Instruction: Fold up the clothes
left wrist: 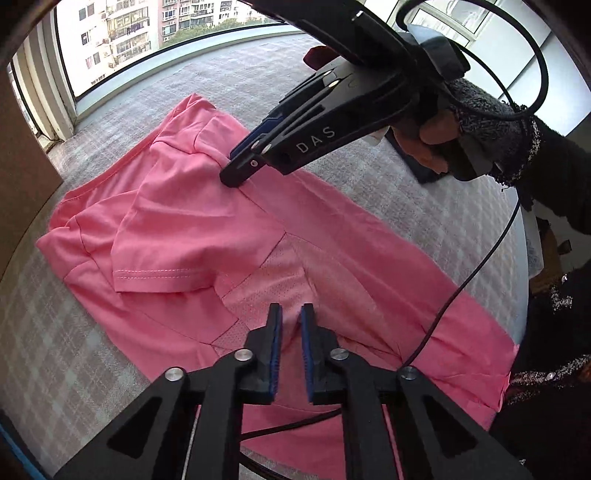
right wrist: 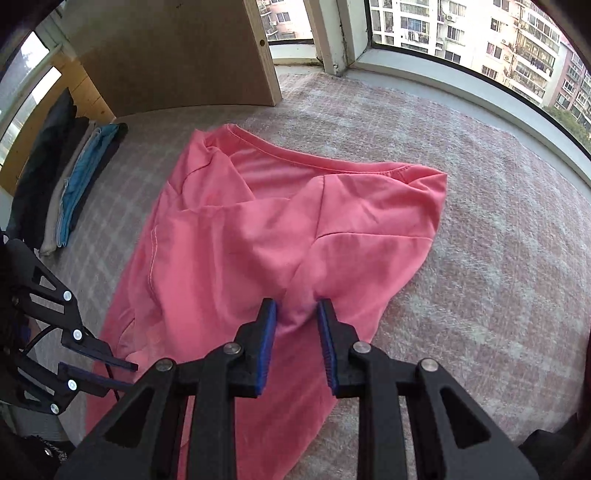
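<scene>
Checked bedspread (right wrist: 480,258); right hand-held gripper (right wrist: 296,314) angled down pinching pink shirt (right wrist: 240,240); left hand-held gripper (left wrist: 291,317) slightly parted.

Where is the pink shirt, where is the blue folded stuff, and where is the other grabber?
pink shirt (right wrist: 258,229): right wrist view, on its middle cloth.
blue folded clothes (right wrist: 86,173): right wrist view, on the pile's top.
right gripper (left wrist: 236,168): left wrist view, at its fingertips.

I see a pale checked bedspread (right wrist: 480,258) filling the frame, daylight from curved windows (right wrist: 461,33) upper right, a wooden panel (right wrist: 166,55) upper left.
</scene>
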The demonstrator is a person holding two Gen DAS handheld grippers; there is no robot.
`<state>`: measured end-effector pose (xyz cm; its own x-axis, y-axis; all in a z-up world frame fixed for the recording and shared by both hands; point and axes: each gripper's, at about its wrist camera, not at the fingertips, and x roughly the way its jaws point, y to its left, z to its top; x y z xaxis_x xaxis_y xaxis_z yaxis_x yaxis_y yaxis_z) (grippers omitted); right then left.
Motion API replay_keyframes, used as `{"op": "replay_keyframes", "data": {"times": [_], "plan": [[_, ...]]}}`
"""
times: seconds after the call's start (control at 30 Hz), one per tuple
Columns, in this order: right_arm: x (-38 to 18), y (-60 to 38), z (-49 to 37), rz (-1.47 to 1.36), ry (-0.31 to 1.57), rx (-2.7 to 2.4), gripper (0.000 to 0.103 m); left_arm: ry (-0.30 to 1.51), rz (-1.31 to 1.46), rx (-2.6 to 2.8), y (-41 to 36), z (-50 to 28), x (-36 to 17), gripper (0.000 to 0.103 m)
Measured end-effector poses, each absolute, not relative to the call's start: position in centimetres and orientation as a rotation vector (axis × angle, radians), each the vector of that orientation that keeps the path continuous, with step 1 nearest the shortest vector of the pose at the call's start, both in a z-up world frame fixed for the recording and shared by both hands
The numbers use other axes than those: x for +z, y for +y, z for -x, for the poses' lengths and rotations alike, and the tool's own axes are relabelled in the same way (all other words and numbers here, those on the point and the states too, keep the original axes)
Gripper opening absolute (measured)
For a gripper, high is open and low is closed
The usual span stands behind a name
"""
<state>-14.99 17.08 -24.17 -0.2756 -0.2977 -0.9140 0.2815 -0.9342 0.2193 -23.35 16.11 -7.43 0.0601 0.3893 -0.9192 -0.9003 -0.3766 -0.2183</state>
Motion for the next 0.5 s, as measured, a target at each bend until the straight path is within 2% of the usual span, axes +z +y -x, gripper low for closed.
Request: {"op": "replay_keyframes", "data": {"times": [0.2,0.23,0.33,0.37,0.43,0.5], "plan": [[-24.0,16.5,14.8,-1.6,0.053,-2.266,0.024,0.582,1.266,1.563,14.1,23.7,-6.0,0.0],[-24.0,16.5,14.9,-1.605,0.047,-2.263,0.024,0.591,1.271,1.558,14.2,23.5,-6.4,0.003],[-24.0,16.6,15.2,-1.624,0.031,-2.245,0.024,0.638,1.27,1.549,14.6,22.8,-7.9,0.029],[-24.0,16.7,15.3,-1.63,0.025,-2.239,0.024,0.653,1.253,1.541,15.0,22.5,-8.2,0.033],[-24.1,16.6,15.4,-1.632,0.027,-2.235,0.024,0.675,1.233,1.542,15.7,22.3,-8.9,0.033],[-24.1,16.5,15.4,-1.629,0.037,-2.236,0.024,0.682,1.227,1.535,16.2,22.4,-9.4,0.028]]}}
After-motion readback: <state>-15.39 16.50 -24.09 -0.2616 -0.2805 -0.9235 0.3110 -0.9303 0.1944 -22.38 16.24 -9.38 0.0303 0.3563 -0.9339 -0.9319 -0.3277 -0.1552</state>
